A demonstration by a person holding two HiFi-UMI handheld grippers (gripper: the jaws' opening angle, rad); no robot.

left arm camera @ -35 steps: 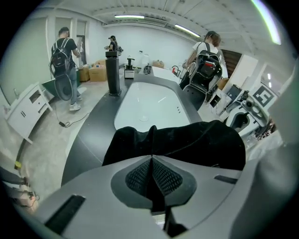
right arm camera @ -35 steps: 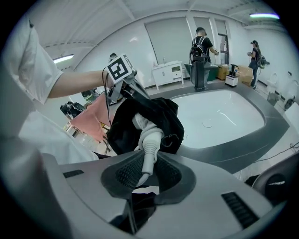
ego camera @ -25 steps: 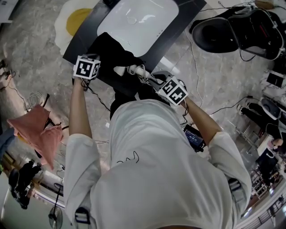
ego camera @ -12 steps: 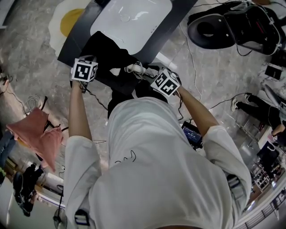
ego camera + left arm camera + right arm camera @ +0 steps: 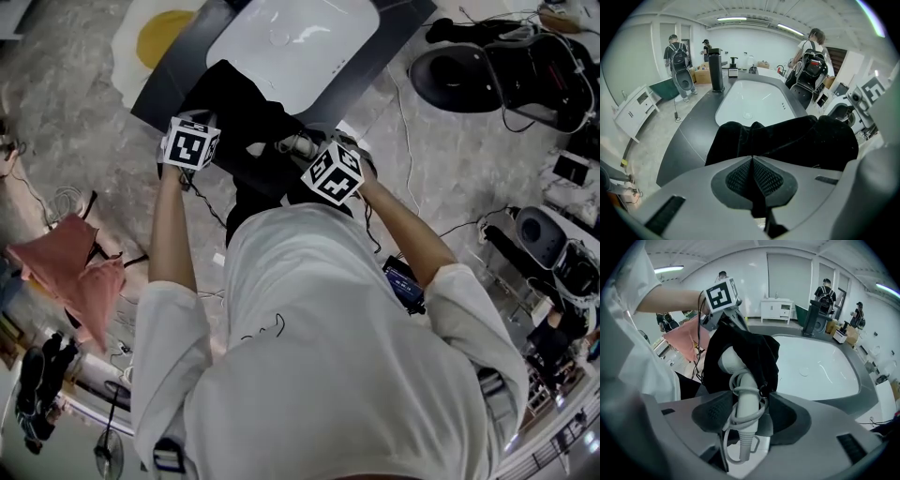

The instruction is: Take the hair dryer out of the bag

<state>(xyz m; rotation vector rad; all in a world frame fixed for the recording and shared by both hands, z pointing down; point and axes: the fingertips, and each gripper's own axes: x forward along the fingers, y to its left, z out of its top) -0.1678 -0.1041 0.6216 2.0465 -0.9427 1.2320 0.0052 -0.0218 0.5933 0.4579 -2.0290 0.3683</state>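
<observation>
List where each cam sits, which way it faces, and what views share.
Head view: on the person's head, facing steeply down; shows shirt, both forearms, marker cubes, black bag at the white basin.
Left gripper view: rides the left tool, shut on the bag, facing the basin; only its own jaws show.
Right gripper view: rides the right tool, jaws opening around the hair dryer; the left tool and forearm show.
Shared: bag and basin in all three.
</observation>
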